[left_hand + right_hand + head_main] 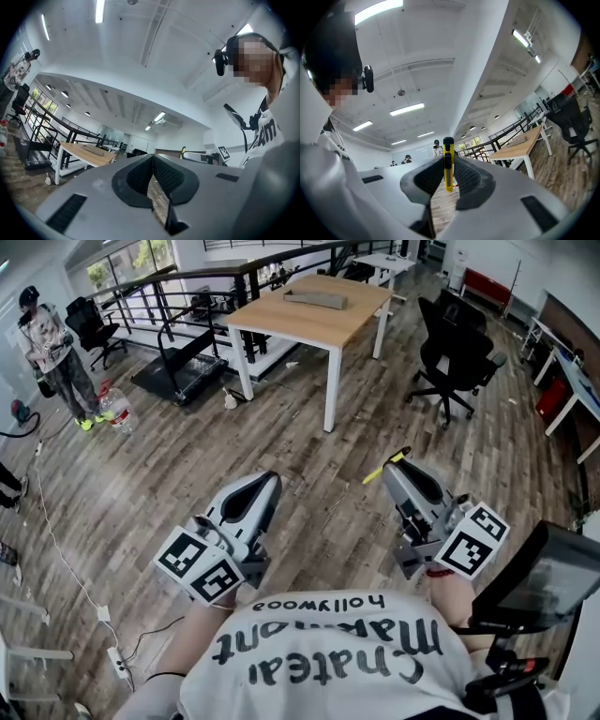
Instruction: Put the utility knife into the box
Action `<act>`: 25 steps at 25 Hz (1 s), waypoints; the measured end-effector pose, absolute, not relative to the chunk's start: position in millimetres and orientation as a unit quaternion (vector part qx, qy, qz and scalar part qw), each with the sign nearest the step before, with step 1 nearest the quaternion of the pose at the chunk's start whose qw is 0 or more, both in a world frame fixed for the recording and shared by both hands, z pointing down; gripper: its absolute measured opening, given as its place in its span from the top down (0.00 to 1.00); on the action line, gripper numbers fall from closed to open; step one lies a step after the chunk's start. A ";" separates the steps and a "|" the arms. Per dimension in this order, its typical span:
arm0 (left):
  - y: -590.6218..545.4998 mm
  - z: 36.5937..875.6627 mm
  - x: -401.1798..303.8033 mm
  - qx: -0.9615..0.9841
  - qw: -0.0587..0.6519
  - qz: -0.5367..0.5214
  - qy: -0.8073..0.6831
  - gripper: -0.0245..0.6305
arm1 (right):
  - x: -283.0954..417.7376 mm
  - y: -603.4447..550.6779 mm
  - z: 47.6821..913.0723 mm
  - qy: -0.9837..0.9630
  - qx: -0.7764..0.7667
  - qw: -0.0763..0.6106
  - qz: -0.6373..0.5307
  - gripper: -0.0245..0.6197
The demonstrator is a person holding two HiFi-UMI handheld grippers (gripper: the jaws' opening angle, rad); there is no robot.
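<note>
In the right gripper (448,161), utility knife (448,165) crosswise, black end up

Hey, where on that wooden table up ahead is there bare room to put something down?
On the table, the near half is bare, from the flat box to the edge closest to you. A narrower strip lies beyond the box. Around the table, the office chair crowds the right side and the treadmill the left.
</note>
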State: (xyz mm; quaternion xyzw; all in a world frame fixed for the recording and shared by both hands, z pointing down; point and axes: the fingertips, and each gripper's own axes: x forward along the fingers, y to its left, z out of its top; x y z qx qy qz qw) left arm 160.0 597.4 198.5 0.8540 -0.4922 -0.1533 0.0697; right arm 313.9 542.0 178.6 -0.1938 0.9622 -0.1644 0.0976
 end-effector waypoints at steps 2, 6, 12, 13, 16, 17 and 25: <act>595.1 201.1 156.1 0.853 0.072 -0.152 -0.494 0.95 | 309.7 539.1 180.6 0.963 -0.192 0.095 -0.166 0.86; 593.0 211.4 142.0 0.847 0.083 -0.146 -0.505 0.95 | 296.9 533.6 186.7 0.964 -0.184 0.088 -0.173 0.86; 595.1 222.0 111.9 0.834 0.102 -0.150 -0.521 0.95 | 276.2 528.6 191.3 0.964 -0.179 0.084 -0.178 0.86; 594.6 223.3 107.2 0.832 0.106 -0.153 -0.523 0.95 | 272.2 527.9 192.8 0.964 -0.177 0.083 -0.180 0.86; 591.2 225.1 98.0 0.829 0.114 -0.161 -0.523 0.95 | 262.3 524.7 196.9 0.964 -0.175 0.079 -0.186 0.86; 590.0 225.4 96.2 0.829 0.115 -0.162 -0.522 0.95 | 259.6 523.5 197.8 0.963 -0.174 0.078 -0.188 0.86; 588.3 235.1 84.1 0.835 0.126 -0.158 -0.512 0.95 | 236.5 521.0 204.2 0.962 -0.175 0.075 -0.195 0.86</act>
